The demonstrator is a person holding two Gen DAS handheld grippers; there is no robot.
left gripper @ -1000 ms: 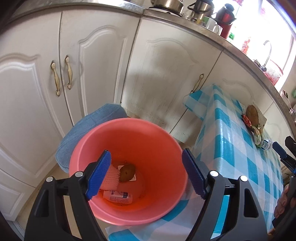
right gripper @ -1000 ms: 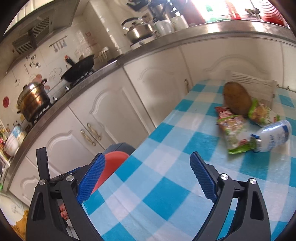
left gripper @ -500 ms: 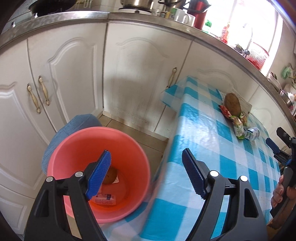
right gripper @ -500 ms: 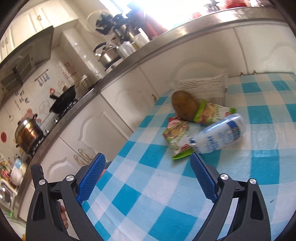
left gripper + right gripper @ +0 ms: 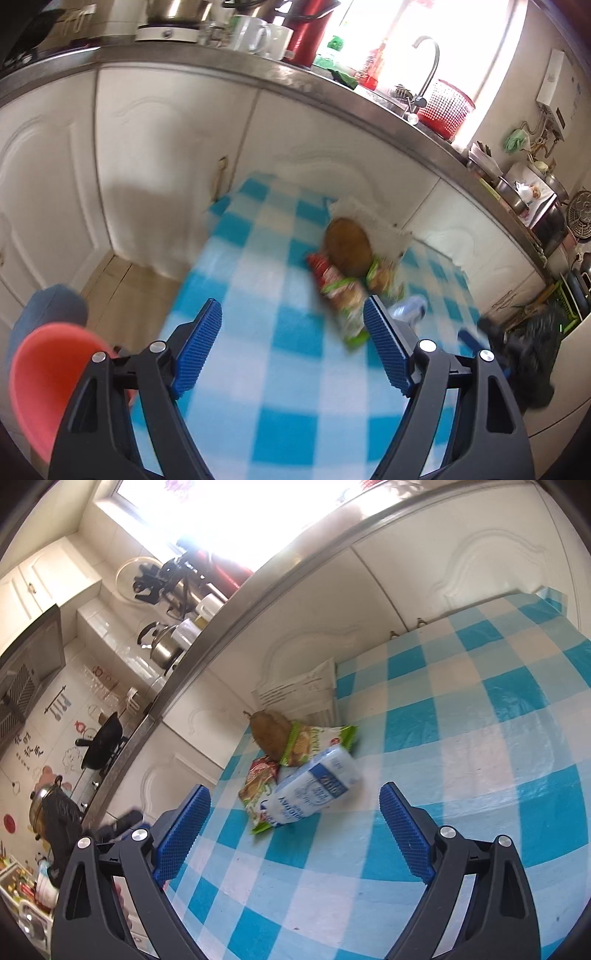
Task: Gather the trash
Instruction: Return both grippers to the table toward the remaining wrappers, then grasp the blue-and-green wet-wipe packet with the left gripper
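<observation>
Left tongs (image 5: pixel 291 339) swung from bucket (image 5: pixel 48 376) to table (image 5: pixel 266 391), agape, empty.
Right tongs (image 5: pixel 295 825) neared bottle (image 5: pixel 314 792), agape; wrappers (image 5: pixel 258 794) uncollected.

Bare checked tablecloth (image 5: pixel 424 775) right of the white bottle (image 5: pixel 314 790)
</observation>
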